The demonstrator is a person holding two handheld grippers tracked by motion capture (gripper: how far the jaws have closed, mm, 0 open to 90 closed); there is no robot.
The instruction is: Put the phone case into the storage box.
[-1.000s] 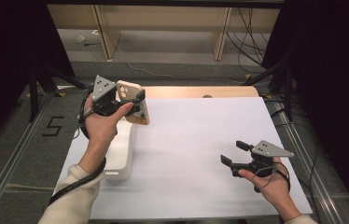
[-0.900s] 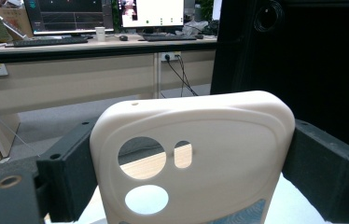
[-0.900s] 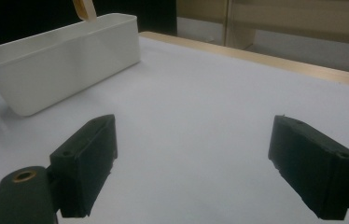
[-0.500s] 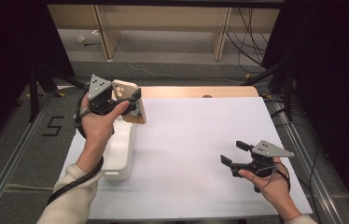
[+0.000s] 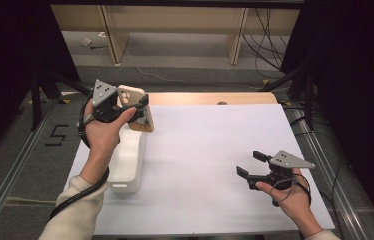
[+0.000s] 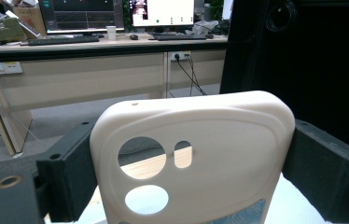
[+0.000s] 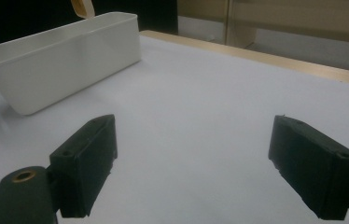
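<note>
A cream phone case with camera cut-outs is held upright above the far end of the white bin. My left gripper is shut on the phone case, one black jaw pressing each side edge. In the left gripper view the phone case stands between both jaws with its back toward the camera. At the right of the white table my right gripper rests low and open. Nothing lies between its jaws in the right gripper view, where my right gripper looks toward the bin.
The long white bin lies along the table's left side, lengthwise away from the person. A wooden strip runs along the far table edge. Metal rails border the table, with dark curtains and floor cables beyond.
The left hand has drifted slightly left and up with the phone case still in its jaws. The right hand has stayed where it was.
</note>
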